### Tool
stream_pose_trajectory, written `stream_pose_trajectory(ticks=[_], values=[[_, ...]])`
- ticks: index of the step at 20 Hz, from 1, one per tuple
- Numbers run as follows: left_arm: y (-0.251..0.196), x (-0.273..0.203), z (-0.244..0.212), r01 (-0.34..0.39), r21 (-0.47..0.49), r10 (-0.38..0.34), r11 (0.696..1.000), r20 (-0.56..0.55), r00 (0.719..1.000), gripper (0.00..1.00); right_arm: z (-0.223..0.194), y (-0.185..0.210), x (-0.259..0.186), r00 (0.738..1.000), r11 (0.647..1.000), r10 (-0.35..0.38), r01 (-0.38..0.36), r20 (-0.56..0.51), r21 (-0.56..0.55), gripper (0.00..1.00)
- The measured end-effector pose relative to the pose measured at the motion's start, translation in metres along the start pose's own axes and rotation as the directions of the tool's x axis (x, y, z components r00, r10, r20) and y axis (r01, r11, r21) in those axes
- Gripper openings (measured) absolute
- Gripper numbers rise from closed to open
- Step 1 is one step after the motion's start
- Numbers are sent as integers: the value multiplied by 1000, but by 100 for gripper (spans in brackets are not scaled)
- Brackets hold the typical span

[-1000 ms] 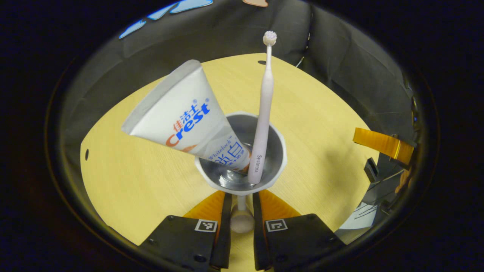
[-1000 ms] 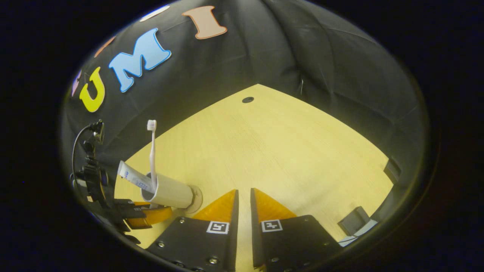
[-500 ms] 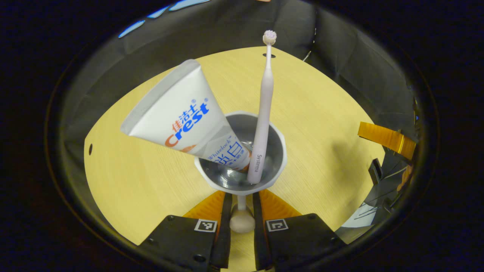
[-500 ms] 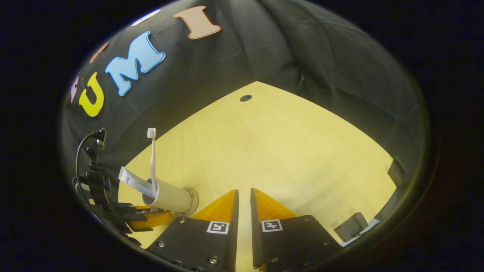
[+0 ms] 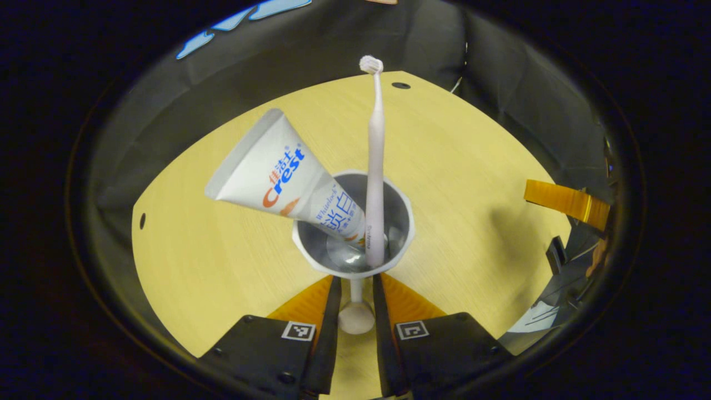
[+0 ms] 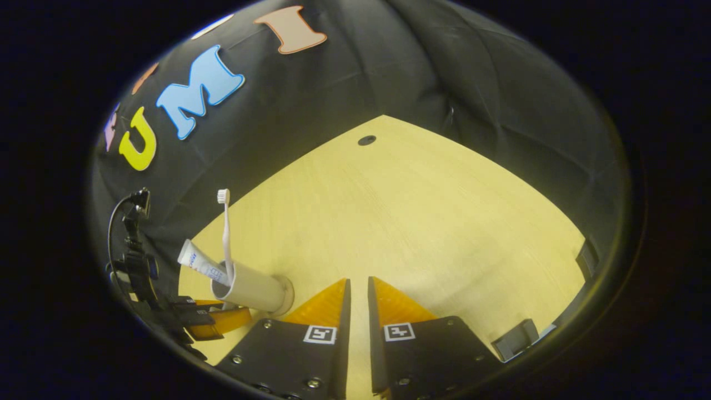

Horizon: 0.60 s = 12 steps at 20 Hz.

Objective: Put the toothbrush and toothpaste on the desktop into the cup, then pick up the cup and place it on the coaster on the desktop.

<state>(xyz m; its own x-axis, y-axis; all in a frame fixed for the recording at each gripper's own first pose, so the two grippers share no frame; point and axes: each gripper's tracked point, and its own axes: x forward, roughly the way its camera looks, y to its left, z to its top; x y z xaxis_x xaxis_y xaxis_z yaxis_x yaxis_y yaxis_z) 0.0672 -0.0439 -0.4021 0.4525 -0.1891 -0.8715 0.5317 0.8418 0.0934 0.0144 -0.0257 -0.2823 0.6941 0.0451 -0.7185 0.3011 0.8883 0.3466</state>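
A white cup (image 5: 397,211) holds a white toothpaste tube (image 5: 266,172) leaning left and a pale toothbrush (image 5: 376,155) standing bristles up. My left gripper (image 5: 356,278) has its fingers slightly parted around a thin white handle-like part (image 5: 355,318) on the cup's near side. In the right gripper view the cup (image 6: 253,289) stands on a round coaster (image 6: 288,294), with the toothbrush (image 6: 225,233), the tube (image 6: 197,261) and the left gripper (image 6: 214,323) beside it. My right gripper (image 6: 358,279) hovers shut and empty to the cup's right.
The yellow wooden table (image 6: 416,222) has a small dark hole (image 6: 365,140) near its far edge and another hole (image 5: 142,220) at one side. Black cloth walls close it in. A dark block (image 6: 514,339) sits at the table's near right edge.
In the left gripper view the cup now looks smaller and farther, the toothbrush more upright, and the left fingers have spread slightly. The right gripper has barely shifted.
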Motion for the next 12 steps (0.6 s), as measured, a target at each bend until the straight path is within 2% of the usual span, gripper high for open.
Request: stream_pose_trajectory(ticks=[5,7,9,11,12], values=[[5,-25,11,-52,-23,54,998,115,992,43,5,11,-9,999,996,49,-48,18,-72,17],[11,-39,12,-100,-61,110,993,181,977,43,14,22,-18,997,990,67,-61,45,-126,17],[15,-58,17,-136,-105,160,985,261,952,56,25,37,-32,993,980,87,-71,81,-184,17],[23,-74,24,-182,-147,223,972,346,911,51,38,52,-45,986,968,117,-86,120,-235,17],[26,-89,32,-203,-173,257,964,395,882,51,46,60,-52,980,960,132,-90,147,-264,17]])
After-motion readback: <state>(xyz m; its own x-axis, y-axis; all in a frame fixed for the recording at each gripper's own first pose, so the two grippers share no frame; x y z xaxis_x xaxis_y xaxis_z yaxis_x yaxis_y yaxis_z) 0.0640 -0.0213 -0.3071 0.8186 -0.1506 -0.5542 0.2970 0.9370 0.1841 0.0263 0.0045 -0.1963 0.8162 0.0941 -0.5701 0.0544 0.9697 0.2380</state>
